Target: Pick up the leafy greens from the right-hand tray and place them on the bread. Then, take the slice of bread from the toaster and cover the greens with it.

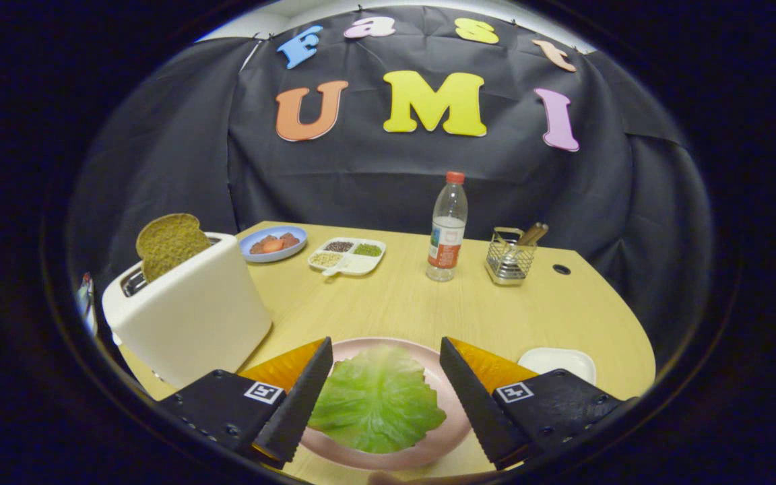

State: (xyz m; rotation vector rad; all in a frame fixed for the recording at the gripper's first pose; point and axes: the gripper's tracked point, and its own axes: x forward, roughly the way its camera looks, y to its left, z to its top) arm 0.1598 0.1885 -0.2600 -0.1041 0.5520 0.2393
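With your tongs (386, 377) spread wide and empty over the crinkled green lettuce leaf (376, 399) lying between them on the round pink plate (438, 441), go for the brown bread slice (167, 244) standing in the cream toaster (189, 316) beyond your left finger, pinching its exposed top edge squarely.

Stood at the far side of the wooden table (401, 303): blue dish (273, 243) of reddish food, white divided tray (347, 256) of grains, clear plastic bottle (447, 227), wire utensil holder (511, 256).
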